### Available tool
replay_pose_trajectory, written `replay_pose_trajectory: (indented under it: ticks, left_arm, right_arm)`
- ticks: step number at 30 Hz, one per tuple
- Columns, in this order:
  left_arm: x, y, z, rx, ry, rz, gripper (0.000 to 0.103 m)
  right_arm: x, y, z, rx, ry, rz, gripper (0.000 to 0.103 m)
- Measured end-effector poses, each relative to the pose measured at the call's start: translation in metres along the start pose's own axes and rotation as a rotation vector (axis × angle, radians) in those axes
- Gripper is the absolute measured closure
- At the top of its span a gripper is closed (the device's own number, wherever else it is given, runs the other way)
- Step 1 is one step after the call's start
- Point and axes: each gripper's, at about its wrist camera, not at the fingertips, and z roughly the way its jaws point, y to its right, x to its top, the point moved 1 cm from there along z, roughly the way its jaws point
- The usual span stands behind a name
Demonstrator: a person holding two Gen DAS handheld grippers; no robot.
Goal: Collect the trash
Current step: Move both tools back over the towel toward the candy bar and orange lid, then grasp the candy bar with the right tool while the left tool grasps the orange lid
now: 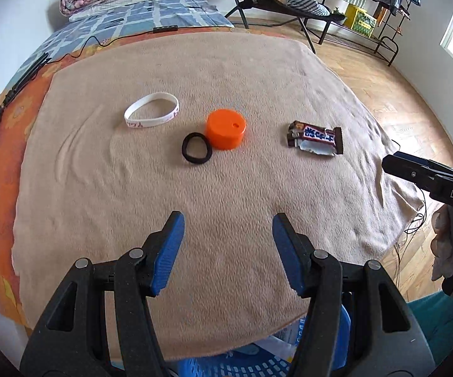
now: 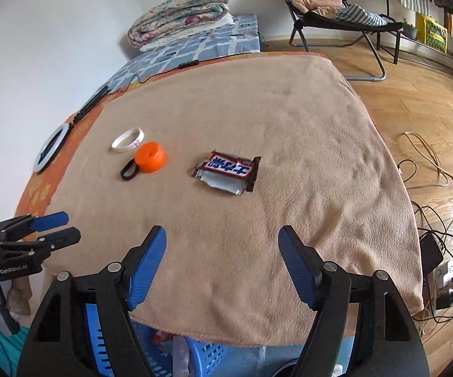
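Right gripper (image 2: 222, 235): I read both blue-padded jaws spread wide, nothing between them, hovering above the near edge of the beige fleece blanket (image 2: 320, 163). Left gripper (image 1: 228, 223): same state, wide apart and empty, also over the near edge.

Key relation: the torn brown candy bar wrapper with silver foil lining (image 2: 228, 171) lies straight ahead of the right gripper and slightly left of its centre line, flat on the blanket. Its long axis runs crosswise to the jaws' approach, so I judge the 2 fingers would close across the short side without a wrist turn. From the left wrist view the wrapper (image 1: 316, 138) sits well off to the right, so the right gripper is the nearer and better aligned.

Further out to the left: a round orange plastic cap (image 2: 150, 157), with a black elastic hair loop (image 2: 128, 171) touching or just beside it, and a white silicone wristband (image 2: 128, 139) behind. All 3 are well apart from the wrapper; nothing stands in the approach path.

A blue slotted plastic basket (image 2: 207, 358) shows below the near blanket edge, under both grippers; I take it as the likely bin. Risk: the soft fleece may be pinched with the thin wrapper.
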Motion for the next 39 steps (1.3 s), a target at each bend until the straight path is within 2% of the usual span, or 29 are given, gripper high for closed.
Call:
replay_pose_trajectory:
  ticks: [7,12,15,21,25,29,33,35,37,39]
  left_arm:
    - [0.032,0.002,0.033,0.011,-0.005,0.02,0.043]
    - [0.049,0.0,0.059,0.011,-0.026,0.001,0.043]
    - [0.059,-0.001,0.069,0.041,-0.019,0.014,0.043]
    - [0.076,-0.004,0.084,0.044,-0.011,0.007,0.043]
    - [0.08,-0.005,0.093,0.033,-0.025,0.004,0.043]
    - [0.08,-0.003,0.1,-0.012,-0.049,-0.011,0.043]
    - [0.078,0.005,0.103,0.005,-0.054,0.024,0.043]
    - [0.077,0.005,0.104,0.012,-0.05,0.023,0.043]
    - [0.078,0.004,0.104,0.025,-0.048,0.015,0.053]
    - [0.078,0.005,0.104,0.038,-0.042,0.03,0.055]
  right_arm:
    - [0.028,0.025,0.032,-0.013,-0.022,0.073,0.03]
    - [0.039,0.038,0.052,0.017,-0.045,0.141,0.03]
    - [0.044,0.04,0.065,0.036,-0.066,0.161,0.03]
    - [0.048,0.042,0.085,0.066,-0.099,0.204,0.03]
    - [0.051,0.038,0.094,0.053,-0.106,0.195,0.03]
    - [0.052,0.038,0.099,0.049,-0.103,0.204,0.03]
    - [0.055,0.034,0.101,0.051,-0.097,0.199,0.03]
    - [0.054,0.032,0.102,0.042,-0.096,0.19,0.035]
    - [0.053,0.029,0.102,0.018,-0.095,0.173,0.036]
    - [0.052,0.024,0.103,-0.01,-0.092,0.148,0.036]
